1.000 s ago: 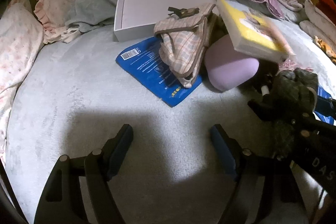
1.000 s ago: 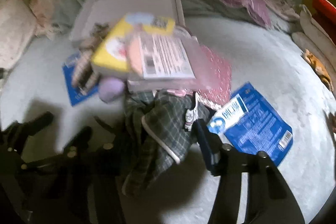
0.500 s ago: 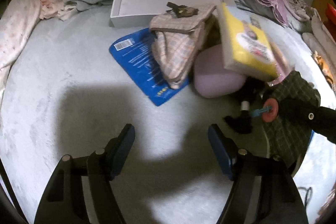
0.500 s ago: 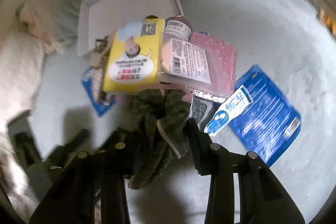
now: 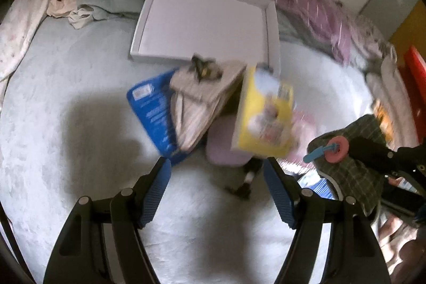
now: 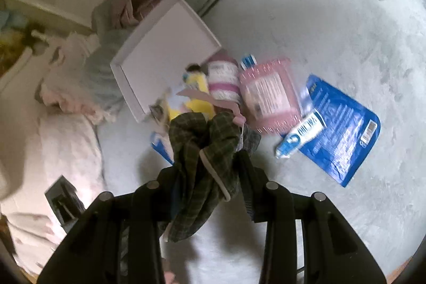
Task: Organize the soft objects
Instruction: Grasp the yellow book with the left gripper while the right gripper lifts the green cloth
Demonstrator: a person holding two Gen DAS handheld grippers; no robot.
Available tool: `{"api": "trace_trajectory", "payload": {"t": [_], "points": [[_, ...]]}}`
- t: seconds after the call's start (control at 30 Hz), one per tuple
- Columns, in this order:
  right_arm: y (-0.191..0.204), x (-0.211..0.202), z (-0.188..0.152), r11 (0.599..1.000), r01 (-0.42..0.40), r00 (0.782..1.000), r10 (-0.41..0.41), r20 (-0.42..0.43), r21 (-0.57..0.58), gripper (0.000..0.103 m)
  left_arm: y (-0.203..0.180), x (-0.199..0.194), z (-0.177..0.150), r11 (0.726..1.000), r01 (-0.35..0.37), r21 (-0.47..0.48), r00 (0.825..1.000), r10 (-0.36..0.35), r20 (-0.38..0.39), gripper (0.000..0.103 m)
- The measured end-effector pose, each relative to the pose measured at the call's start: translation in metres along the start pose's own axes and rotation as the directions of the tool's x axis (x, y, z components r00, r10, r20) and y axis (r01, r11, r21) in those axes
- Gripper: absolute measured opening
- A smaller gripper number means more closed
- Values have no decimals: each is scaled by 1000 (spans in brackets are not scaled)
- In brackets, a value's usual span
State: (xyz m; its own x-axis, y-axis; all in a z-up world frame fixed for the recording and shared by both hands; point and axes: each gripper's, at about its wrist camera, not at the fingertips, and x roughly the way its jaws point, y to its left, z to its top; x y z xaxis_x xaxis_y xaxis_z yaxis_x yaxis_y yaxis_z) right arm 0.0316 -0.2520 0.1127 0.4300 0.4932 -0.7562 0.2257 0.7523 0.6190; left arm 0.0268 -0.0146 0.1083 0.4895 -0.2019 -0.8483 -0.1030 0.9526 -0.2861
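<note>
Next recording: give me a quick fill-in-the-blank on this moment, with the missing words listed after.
1. The right gripper is shut on a dark green ____ garment.
2. The jaws of the left gripper stand apart with ____ between them.
3. The white box on the bed holds ____.
4. The toothpaste tube lies partly on a ____ plastic packet.

Missing words: plaid; nothing; nothing; blue

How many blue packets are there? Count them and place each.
2. One blue packet lies right of the pile under a toothpaste tube; the other sits beneath the pale plaid cloth. The pile may hide more.
</note>
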Motion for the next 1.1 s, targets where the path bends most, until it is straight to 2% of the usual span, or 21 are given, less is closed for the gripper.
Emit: {"api": "trace_trajectory", "payload": {"t": [0.1,0.2,0.27,0.37,0.47,0.5,0.57,0.63,0.73,0.9,1.1], "points": [[8,-4,18,999,-6,1000,7,-15,45,40,-5,-6,20,1000,3,-26,1000,-2,4,72],[20,-1,36,999,42,999,-41,-21,29,40,-11,1,38,999,-24,-31,999,23,-36,72],[20,4,44,999,54,998,-54,-11,5,40,-14,10,45,999,-12,-42,998,9,-60,72],[14,11,50,997,72,997,-72,-10,-40,40,-18,30,51,999,-13,-40,992,8,-129,72],[0,13,54,995,95,995,-96,-33,-36,40,-23,42,53,999,-29,-31,991,25,-130,72],[-5,8,53,995,95,995,-96,-20,-33,40,-25,45,54,999,-39,-20,990,36,-134,70],[-14,1,51,994,108,994,-108,3,-26,40,-28,52,54,999,-40,-12,990,38,-138,48],[-19,-6,49,991,130,991,-129,28,-37,40,-29,60,54,1000,-19,-11,985,16,-173,32],[-22,-5,50,989,144,989,-143,34,-39,40,-31,69,52,1000,-1,-30,983,-4,-186,31],[-21,5,45,992,113,993,-114,-9,-46,40,-37,70,52,1000,-31,-4,987,30,-160,31],[-8,11,39,990,107,994,-109,-24,-97,40,-51,75,48,996,-76,56,986,83,-147,19]]}}
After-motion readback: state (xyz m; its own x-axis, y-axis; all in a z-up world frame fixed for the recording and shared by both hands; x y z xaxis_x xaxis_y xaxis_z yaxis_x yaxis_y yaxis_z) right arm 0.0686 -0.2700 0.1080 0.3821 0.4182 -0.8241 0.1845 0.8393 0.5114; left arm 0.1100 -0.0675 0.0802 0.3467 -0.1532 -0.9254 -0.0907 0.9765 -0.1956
